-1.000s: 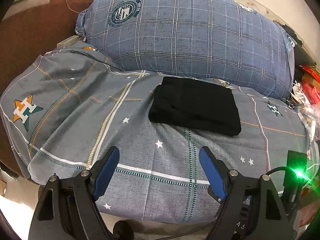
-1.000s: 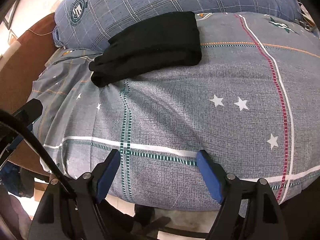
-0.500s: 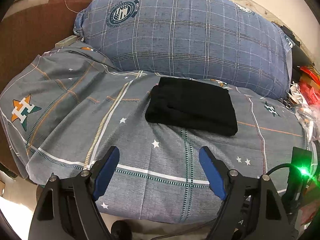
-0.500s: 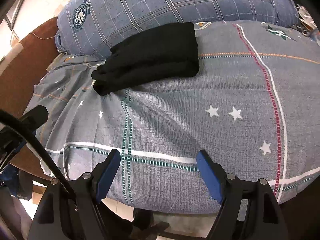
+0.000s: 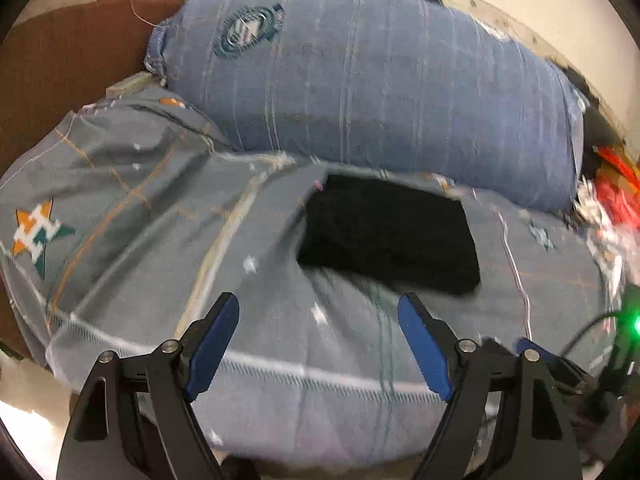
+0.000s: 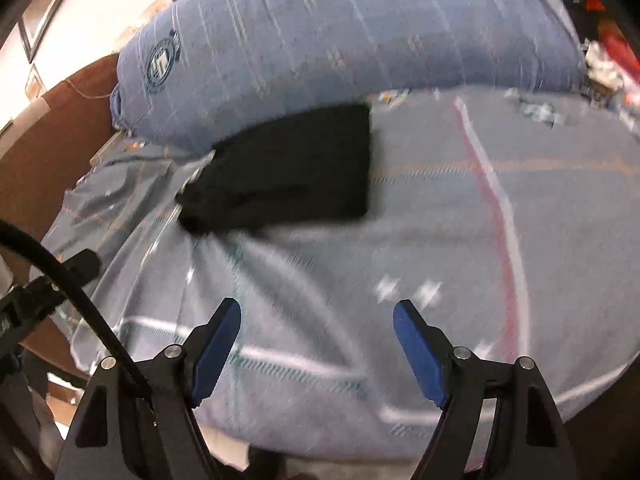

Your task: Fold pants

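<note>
The black pants (image 5: 388, 236) lie folded into a compact rectangle on the grey patterned bedspread (image 5: 168, 240), just in front of the big blue plaid pillow. In the right wrist view the same folded pants (image 6: 288, 172) sit left of centre, with stacked edges showing at their left end. My left gripper (image 5: 318, 312) hangs open over the near part of the bed, well short of the pants, nothing between its blue pads. Equally open and empty, my right gripper (image 6: 316, 316) stays back from the pants above the bedspread's front edge. Both views are motion-blurred.
A large blue plaid pillow (image 5: 360, 92) lies across the back of the bed. A brown headboard (image 5: 68, 52) stands at the left. Red and white clutter (image 5: 612, 200) sits at the right edge. A black cable (image 6: 68, 288) and the other gripper's body show at the left of the right wrist view.
Both grippers have drawn back and risen from the bed, so the pants sit farther off and lower in the views. Pants unmoved; both grippers still open.
</note>
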The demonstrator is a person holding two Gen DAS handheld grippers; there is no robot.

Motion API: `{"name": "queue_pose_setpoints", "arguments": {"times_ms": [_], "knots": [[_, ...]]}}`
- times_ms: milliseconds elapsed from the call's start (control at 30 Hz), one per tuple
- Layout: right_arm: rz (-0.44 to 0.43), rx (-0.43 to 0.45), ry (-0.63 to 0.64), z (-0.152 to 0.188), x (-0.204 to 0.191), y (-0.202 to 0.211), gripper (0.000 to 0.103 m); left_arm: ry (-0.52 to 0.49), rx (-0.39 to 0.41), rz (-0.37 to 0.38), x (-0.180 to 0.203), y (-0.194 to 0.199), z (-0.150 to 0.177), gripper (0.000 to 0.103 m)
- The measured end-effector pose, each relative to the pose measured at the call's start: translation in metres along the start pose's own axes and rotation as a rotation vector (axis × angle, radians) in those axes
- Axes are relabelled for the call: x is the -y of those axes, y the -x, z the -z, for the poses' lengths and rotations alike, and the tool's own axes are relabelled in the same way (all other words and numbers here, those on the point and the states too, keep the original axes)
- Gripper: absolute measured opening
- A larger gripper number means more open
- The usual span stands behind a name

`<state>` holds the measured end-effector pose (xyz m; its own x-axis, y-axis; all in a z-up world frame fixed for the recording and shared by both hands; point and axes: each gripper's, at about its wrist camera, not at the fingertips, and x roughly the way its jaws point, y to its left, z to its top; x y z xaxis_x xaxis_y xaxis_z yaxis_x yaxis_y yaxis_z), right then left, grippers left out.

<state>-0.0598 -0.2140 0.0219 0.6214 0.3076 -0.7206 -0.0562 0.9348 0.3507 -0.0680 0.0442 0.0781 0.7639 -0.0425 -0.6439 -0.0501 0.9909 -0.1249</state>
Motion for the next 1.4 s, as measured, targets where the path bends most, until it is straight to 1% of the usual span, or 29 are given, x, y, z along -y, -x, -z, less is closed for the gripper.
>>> {"name": "queue_pose_setpoints", "arguments": {"times_ms": [33,67,133,167,233,300,433,500,567,633,667,700,733,767,800,833,867,900,933,967,1000,1033,1067,1100,1133,1233,1300,1367,1400], "knots": [[0.005,0.005,0.002,-0.009,0.005,0.000,0.084,0.011,0.007,0.017,-0.007,-0.005,-0.010,0.081],[0.009,0.006,0.003,-0.019,0.011,0.000,0.084,0.025,0.003,0.046,-0.015,-0.012,-0.021,0.085],[0.027,0.011,-0.003,-0.039,0.024,-0.003,0.085,0.054,-0.026,0.100,-0.031,-0.035,-0.043,0.086],[0.033,0.014,-0.014,-0.050,0.030,-0.006,0.085,0.064,-0.049,0.131,-0.037,-0.050,-0.053,0.086],[0.028,0.018,-0.034,-0.070,0.043,-0.014,0.085,0.083,-0.128,0.190,-0.048,-0.087,-0.068,0.086],[0.001,0.011,-0.051,-0.089,0.050,-0.028,0.085,0.109,-0.195,0.243,-0.056,-0.126,-0.076,0.086],[-0.148,-0.032,-0.117,-0.123,0.063,-0.068,0.086,0.163,-0.296,0.338,-0.061,-0.190,-0.081,0.086],[-0.170,-0.070,-0.150,-0.135,0.067,-0.092,0.086,0.184,-0.342,0.362,-0.059,-0.219,-0.079,0.086],[-0.178,-0.109,-0.184,-0.143,0.071,-0.117,0.086,0.176,-0.378,0.378,-0.054,-0.240,-0.077,0.087],[-0.194,-0.138,-0.208,-0.148,0.073,-0.137,0.086,0.132,-0.355,0.406,-0.043,-0.242,-0.081,0.089],[-0.210,-0.138,-0.211,-0.150,0.071,-0.143,0.087,0.114,-0.372,0.439,-0.036,-0.244,-0.083,0.089],[-0.223,-0.129,-0.201,-0.152,0.069,-0.146,0.087,0.084,-0.387,0.436,-0.028,-0.244,-0.083,0.089],[-0.247,-0.139,-0.192,-0.154,0.065,-0.149,0.086,0.043,-0.378,0.406,-0.020,-0.242,-0.084,0.086],[-0.275,-0.159,-0.193,-0.155,0.061,-0.154,0.079,0.008,-0.372,0.384,-0.013,-0.238,-0.084,0.079],[-0.297,-0.177,-0.195,-0.155,0.057,-0.156,0.076,-0.015,-0.357,0.362,-0.009,-0.232,-0.084,0.073],[-0.283,-0.187,-0.187,-0.156,0.051,-0.157,0.073,-0.019,-0.347,0.354,-0.008,-0.225,-0.086,0.063],[-0.273,-0.182,-0.168,-0.158,0.045,-0.154,0.061,-0.013,-0.339,0.352,-0.009,-0.220,-0.088,0.057],[-0.269,-0.181,-0.152,-0.159,0.041,-0.149,0.054,-0.003,-0.326,0.341,-0.010,-0.212,-0.091,0.054],[-0.270,-0.168,-0.139,-0.162,0.037,-0.141,0.042,0.003,-0.317,0.333,-0.011,-0.206,-0.092,0.048],[-0.284,-0.155,-0.131,-0.165,0.034,-0.131,0.033,0.011,-0.306,0.323,-0.011,-0.199,-0.093,0.042],[-0.312,-0.146,-0.130,-0.167,0.032,-0.122,0.031,0.019,-0.299,0.323,-0.012,-0.192,-0.093,0.041],[-0.339,-0.133,-0.130,-0.170,0.029,-0.110,0.029,0.027,-0.287,0.328,-0.013,-0.182,-0.092,0.035],[-0.350,-0.121,-0.123,-0.172,0.025,-0.101,0.029,0.033,-0.274,0.365,-0.013,-0.173,-0.093,0.023],[-0.361,-0.106,-0.110,-0.174,0.020,-0.092,0.029,0.038,-0.261,0.415,-0.013,-0.162,-0.094,0.022],[-0.382,-0.096,-0.092,-0.175,0.013,-0.083,0.028,0.030,-0.244,0.426,-0.009,-0.151,-0.095,0.022],[-0.405,-0.102,-0.050,-0.175,-0.002,-0.069,0.028,-0.002,-0.211,0.399,0.004,-0.136,-0.096,0.023],[-0.384,-0.099,-0.031,-0.171,-0.005,-0.067,0.028,0.018,-0.236,0.364,0.001,-0.139,-0.094,0.023],[-0.366,-0.120,-0.061,-0.164,0.008,-0.074,0.028,0.044,-0.263,0.341,-0.003,-0.145,-0.092,0.023],[-0.334,-0.134,-0.079,-0.161,0.016,-0.080,0.028,0.044,-0.262,0.333,-0.005,-0.145,-0.092,0.023]]}}
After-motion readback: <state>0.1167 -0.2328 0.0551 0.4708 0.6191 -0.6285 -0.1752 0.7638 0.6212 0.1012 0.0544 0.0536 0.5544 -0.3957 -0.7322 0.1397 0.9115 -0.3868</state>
